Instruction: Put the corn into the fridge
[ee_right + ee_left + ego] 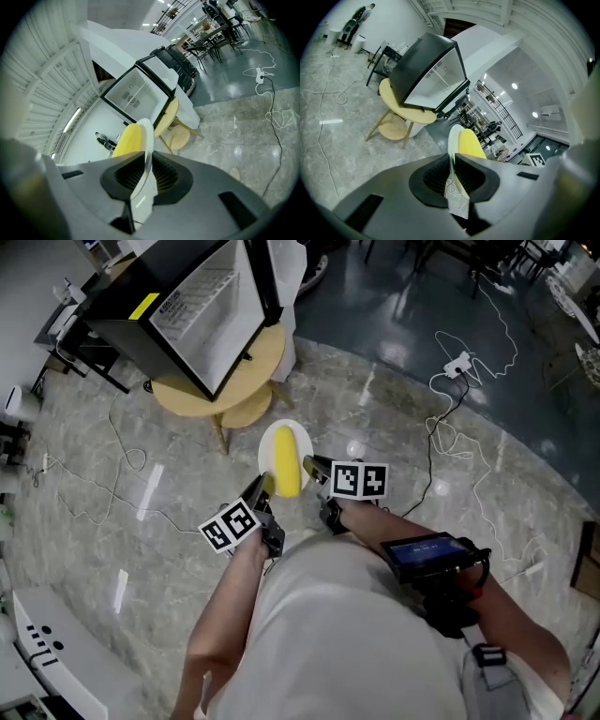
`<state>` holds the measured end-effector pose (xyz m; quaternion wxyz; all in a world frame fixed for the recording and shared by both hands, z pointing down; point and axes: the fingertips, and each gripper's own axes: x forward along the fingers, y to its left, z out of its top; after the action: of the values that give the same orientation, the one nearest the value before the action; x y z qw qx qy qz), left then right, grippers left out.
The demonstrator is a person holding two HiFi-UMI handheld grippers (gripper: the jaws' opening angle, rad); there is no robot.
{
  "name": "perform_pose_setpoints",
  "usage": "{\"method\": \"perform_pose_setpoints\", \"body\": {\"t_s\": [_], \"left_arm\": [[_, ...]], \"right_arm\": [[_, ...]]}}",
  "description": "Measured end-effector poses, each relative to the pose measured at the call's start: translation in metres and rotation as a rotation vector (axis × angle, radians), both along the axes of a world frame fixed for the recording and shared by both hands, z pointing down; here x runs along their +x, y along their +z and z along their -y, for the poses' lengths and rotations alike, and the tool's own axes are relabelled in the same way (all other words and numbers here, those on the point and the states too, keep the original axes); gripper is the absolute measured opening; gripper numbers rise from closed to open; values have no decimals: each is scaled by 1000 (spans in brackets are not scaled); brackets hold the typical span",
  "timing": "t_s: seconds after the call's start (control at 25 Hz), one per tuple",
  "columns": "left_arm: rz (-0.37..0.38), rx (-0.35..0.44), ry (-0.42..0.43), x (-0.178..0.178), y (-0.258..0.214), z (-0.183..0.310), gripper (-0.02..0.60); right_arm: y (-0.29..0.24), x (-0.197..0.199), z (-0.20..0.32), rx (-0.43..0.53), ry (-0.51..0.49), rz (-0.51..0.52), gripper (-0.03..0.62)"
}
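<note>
The left gripper (265,486) and the right gripper (312,468) are each pressed shut on opposite rims of a white plate (267,451), which is held clear above the marble floor (94,540). The corn (284,460) lies on this plate, between the two grippers. The fridge (187,306) stands on a round wooden surface (267,357) just beyond the plate, with its white interior in view.

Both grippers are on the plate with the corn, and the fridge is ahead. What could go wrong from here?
1. The corn lies loose on the plate, which the left gripper and right gripper pinch only by its rim. Any tilt or uneven pull may roll the corn off.
2. The fridge sits on a small round table. Bumping its frame with the plate could jolt both.
</note>
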<state>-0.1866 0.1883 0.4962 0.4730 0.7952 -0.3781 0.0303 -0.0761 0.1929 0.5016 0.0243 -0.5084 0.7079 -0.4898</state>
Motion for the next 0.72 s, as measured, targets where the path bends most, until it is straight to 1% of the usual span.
{"method": "perform_pose_setpoints", "body": {"t_s": [0.12,0.72], "left_arm": [[7,-6,0,-2,3,-2,40],[20,-18,46,14,11,-10,40]], "right_arm": [[4,-2,-1,-4,-1,4,48],[10,13,-14,-17,33,15,46]]}}
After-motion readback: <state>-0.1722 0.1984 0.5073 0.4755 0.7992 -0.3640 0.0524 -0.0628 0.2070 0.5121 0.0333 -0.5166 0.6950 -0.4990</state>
